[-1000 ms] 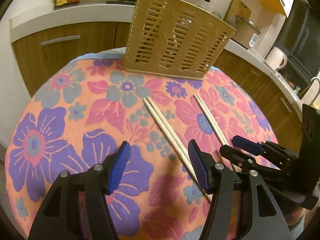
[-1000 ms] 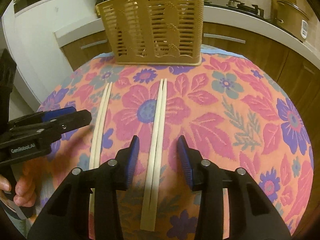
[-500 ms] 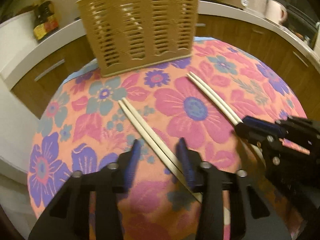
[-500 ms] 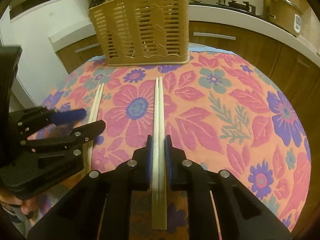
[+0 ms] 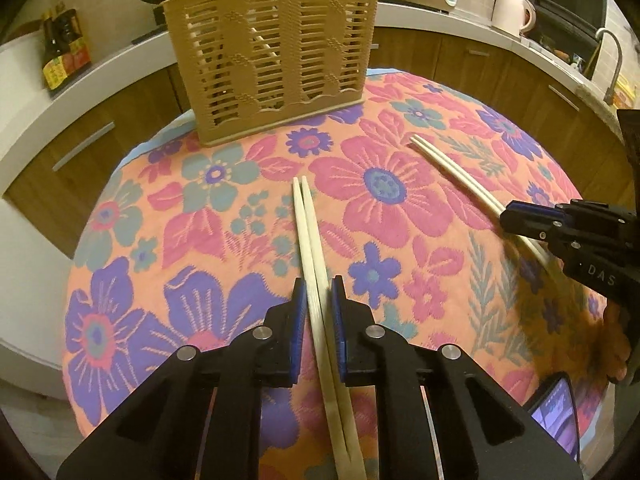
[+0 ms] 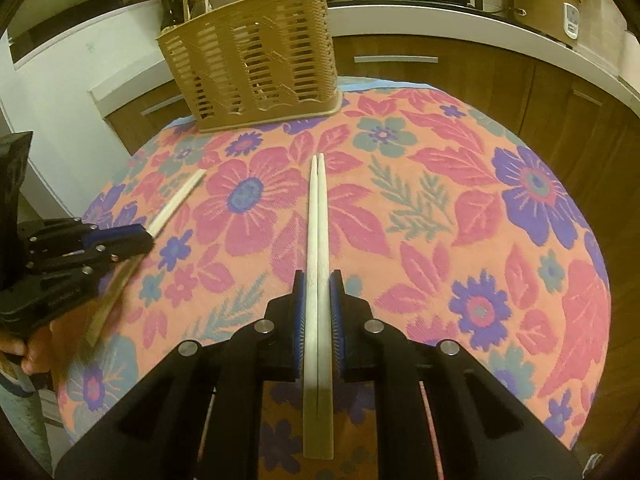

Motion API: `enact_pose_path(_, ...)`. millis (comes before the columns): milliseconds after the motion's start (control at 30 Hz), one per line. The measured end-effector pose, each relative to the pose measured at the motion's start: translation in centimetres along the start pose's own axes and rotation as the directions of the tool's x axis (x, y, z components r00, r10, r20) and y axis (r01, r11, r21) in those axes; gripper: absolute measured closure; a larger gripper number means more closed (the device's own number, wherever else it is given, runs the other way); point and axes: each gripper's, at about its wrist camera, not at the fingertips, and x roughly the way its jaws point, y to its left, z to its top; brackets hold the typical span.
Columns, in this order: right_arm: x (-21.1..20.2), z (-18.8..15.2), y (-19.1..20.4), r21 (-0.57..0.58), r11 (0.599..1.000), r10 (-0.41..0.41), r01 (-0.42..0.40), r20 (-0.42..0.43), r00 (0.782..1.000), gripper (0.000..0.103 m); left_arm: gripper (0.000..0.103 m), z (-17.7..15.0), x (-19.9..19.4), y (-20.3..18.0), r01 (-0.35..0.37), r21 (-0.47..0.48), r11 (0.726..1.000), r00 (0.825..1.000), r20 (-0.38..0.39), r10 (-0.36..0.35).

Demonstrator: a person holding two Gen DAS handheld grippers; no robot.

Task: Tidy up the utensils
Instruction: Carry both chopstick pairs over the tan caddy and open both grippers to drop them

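Note:
Two pairs of pale wooden chopsticks lie on the flowered tablecloth in front of a tan slotted utensil basket (image 5: 272, 56) that holds a few utensils. My left gripper (image 5: 318, 292) is closing its blue pads on the left pair (image 5: 306, 224), which runs straight between them. My right gripper (image 6: 318, 284) is shut on the right pair (image 6: 318, 208). Each view shows the other gripper from the side: the right gripper (image 5: 516, 216) on its pair (image 5: 452, 168), the left gripper (image 6: 136, 236) on its pair (image 6: 180, 196). The basket (image 6: 256, 56) stands at the table's far edge.
The round table (image 5: 420, 200) is ringed by a white counter with wooden cupboards. On the counter stand sauce bottles (image 5: 64, 52), a rice cooker (image 6: 548, 4) and a white jug (image 5: 512, 12). A phone (image 5: 556, 408) lies at the near right edge. A hand (image 6: 24, 356) holds the left gripper.
Both grippers went from open to closed around their chopstick pairs, the right one first. The left gripper rolled until its pair ran straight between its pads.

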Motion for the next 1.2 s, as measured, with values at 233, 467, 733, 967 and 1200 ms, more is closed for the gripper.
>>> enact_pose_path(233, 0.1, -0.4, -0.1, 0.001, 1.000, -0.007, 0.007, 0.001, 1.000, 0.093, 0.092, -0.4, -0.3, 0.8, 0.004, 0.026, 1.000, 1.000, -0.008, -0.003)
enact_pose_path(467, 0.0, -0.3, -0.2, 0.011, 1.000, 0.010, -0.010, 0.002, 1.000, 0.093, 0.091, -0.8, -0.4, 1.4, 0.046, -0.008, 0.999, 0.999, 0.000, -0.046)
enact_pose_path(733, 0.0, -0.2, -0.2, 0.002, 1.000, 0.000, 0.000, -0.006, 1.000, 0.092, 0.080, -0.8, -1.1, 2.3, 0.111, -0.037, 0.993, 0.994, 0.012, -0.110)
enact_pose_path(967, 0.1, 1.2, -0.4, 0.031, 0.998, 0.066, -0.063, -0.095, 0.993, 0.070, 0.062, 0.7, -0.7, 2.4, 0.120, -0.006, 0.993, 0.992, -0.041, -0.120)
enact_pose_path(1200, 2.7, 5.0, 0.1, 0.018, 1.000, -0.010, 0.015, -0.248, 0.969, 0.071, 0.066, 2.3, 1.8, 0.9, 0.027, 0.094, 0.995, 0.988, -0.155, -0.013)
